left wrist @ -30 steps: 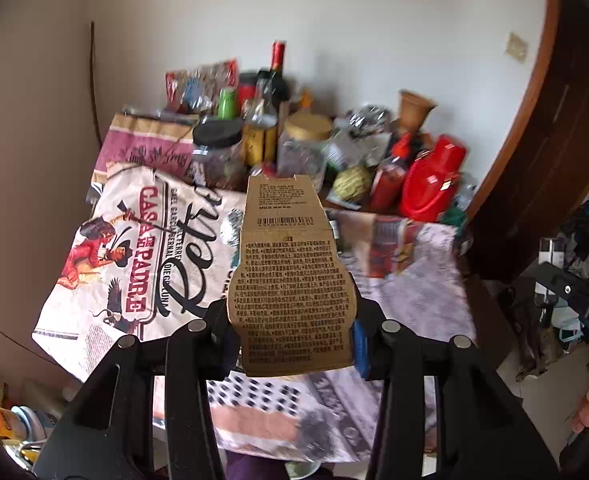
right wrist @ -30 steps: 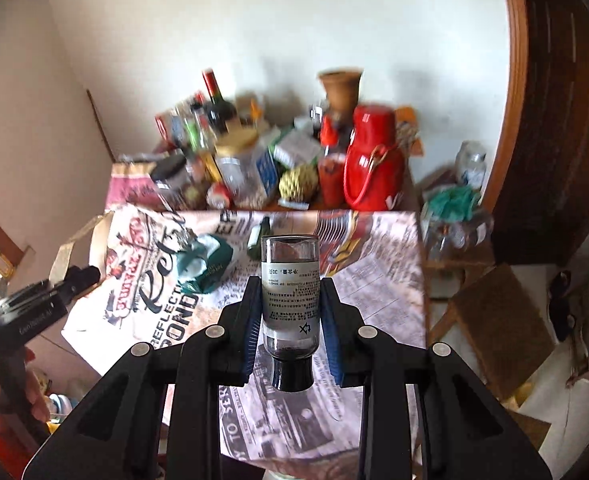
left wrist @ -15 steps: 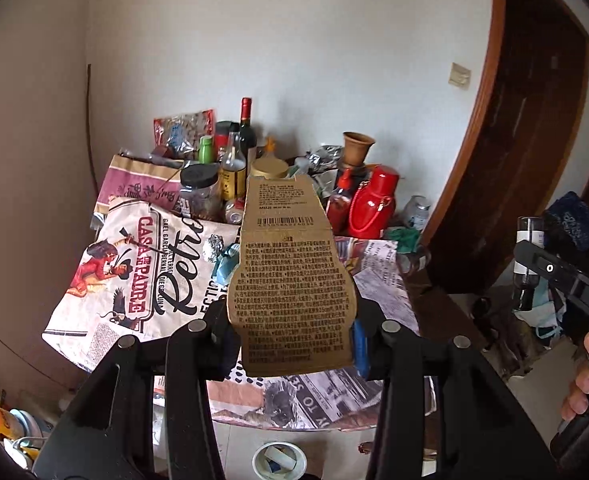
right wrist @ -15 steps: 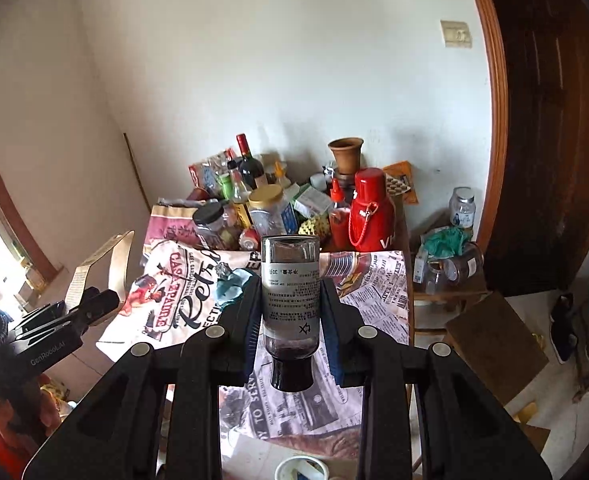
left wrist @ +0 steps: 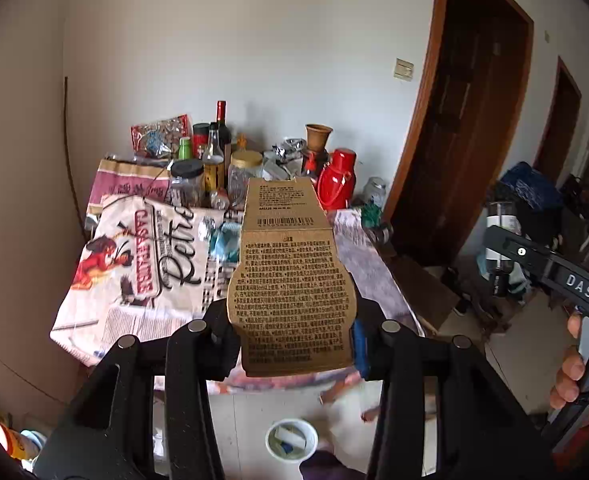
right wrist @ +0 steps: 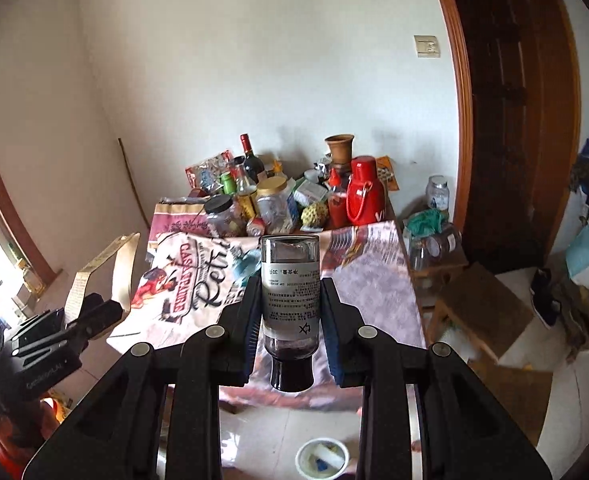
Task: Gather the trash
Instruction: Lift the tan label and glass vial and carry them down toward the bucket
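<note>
My left gripper [left wrist: 294,336] is shut on a brown cardboard package [left wrist: 290,276] printed with text and a barcode, held upright. My right gripper [right wrist: 292,320] is shut on a small clear bottle [right wrist: 291,300] with a dark cap pointing down. Both are held back from the table and above the floor. A white bin [left wrist: 291,439] with trash inside stands on the floor below; it also shows in the right wrist view [right wrist: 321,458]. A crumpled teal wrapper [left wrist: 222,242] lies on the table. The right gripper appears at the right of the left wrist view [left wrist: 498,240].
The table [right wrist: 374,280] is covered with printed newspaper cloth. Bottles, jars, a red thermos [right wrist: 364,192] and a clay pot [right wrist: 339,148] crowd its far end. A dark wooden door [right wrist: 518,120] is at right. A low stool with jars [right wrist: 434,248] and cardboard [right wrist: 482,304] stand beside it.
Both grippers have pulled back and up from the table, each keeping its item. The table now looks smaller and the white bin on the floor has come into view.
</note>
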### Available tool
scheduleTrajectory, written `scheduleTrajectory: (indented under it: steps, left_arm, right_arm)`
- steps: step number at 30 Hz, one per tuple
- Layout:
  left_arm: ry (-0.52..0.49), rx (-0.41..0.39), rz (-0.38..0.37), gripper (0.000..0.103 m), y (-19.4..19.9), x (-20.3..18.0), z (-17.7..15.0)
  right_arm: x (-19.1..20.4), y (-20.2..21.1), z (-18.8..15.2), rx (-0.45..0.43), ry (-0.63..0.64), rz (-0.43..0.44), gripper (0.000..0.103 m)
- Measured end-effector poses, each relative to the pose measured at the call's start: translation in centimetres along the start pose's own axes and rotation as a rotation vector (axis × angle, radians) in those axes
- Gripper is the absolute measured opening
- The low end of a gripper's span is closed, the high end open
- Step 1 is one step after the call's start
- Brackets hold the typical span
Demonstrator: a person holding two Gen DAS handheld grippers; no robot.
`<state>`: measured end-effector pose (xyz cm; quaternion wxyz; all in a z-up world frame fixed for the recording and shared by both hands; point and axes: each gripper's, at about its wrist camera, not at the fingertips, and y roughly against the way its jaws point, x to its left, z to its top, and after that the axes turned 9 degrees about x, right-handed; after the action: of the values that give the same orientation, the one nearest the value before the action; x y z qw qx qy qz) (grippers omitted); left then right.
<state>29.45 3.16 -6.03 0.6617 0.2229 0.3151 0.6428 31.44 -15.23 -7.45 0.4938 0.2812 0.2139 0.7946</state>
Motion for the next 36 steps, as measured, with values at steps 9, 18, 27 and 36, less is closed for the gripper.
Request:
scheduleTrajectory:
  steps: [9, 18, 27, 36]
  left_arm:
    - [-0.029, 0.073, -0.039, 0.043, 3.5, 2.0, -5.9]
    - [-0.019, 0.189, -0.048, 0.043, 2.2, 1.9, -9.7]
    - [0.031, 0.373, -0.019, 0.043, -5.1, 0.6, -13.8]
    - [0.067, 0.548, -0.008, 0.043, -15.9, 0.0, -20.1]
  right_arm:
    - [4.3, 1.8, -5.8, 0.079, -0.022, 0.001, 0.026]
    - [3.6, 0.7, -9.1, 0.202, -0.027, -0.011, 0.026]
    - [-0.3, -5.2, -12.4, 0.357, -0.021, 0.014, 0.026]
    - [-4.8, -13.3, -18.0, 0.499, -0.007, -0.002, 0.026]
